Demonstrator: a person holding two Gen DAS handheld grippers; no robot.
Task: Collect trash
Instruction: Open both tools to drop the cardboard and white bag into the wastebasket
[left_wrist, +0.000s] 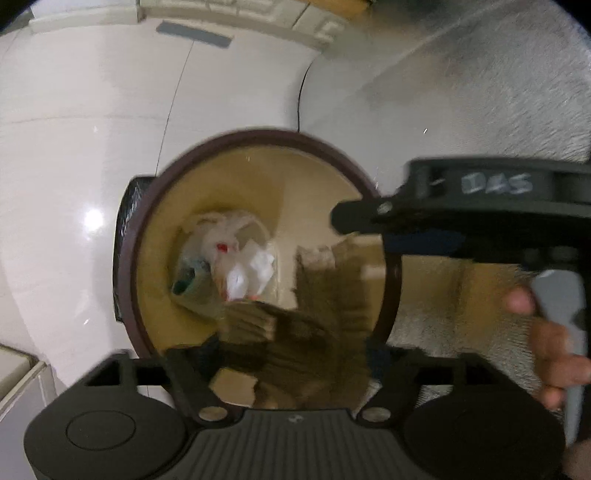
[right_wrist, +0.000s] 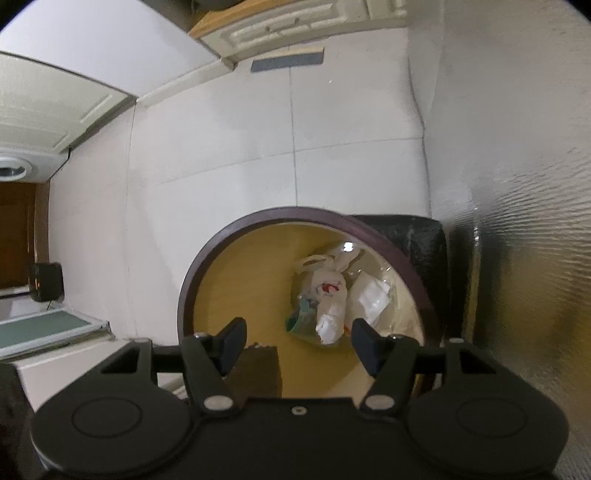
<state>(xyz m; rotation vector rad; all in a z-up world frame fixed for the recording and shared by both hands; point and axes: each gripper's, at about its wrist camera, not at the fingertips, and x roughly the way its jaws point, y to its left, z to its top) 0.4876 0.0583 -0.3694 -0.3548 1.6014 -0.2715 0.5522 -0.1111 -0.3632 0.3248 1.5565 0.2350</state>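
Cardboard is what's happening right now. The left tool (left_wrist: 291, 332) is sitting right over the mouth of the bin (left_wrist: 127, 258) with a blurry brown cardboard piece (left_wrist: 325, 295) in front of it. The smear covers the fingers, so I honestly can't tell if it's clamped on the cardboard or has let go. Looks to me like this piece is at the dropping-in stage.

Right tool (right_wrist: 297, 345) is spread wide with nothing in it, hovering just above the bin's near rim. It also shows up in the left view at the bin's right edge, with the hand (left_wrist: 546, 339) on its trigger.

Down at the bottom of the bin there's already a knotted white plastic bag (right_wrist: 328, 291), some crumpled white paper (right_wrist: 369, 299) beside it, and a teal scrap (right_wrist: 301, 317). So a fair bit is collected, I'd say. No other loose trash shows on the floor (right_wrist: 221, 166) beyond the bin, but these views are narrow.
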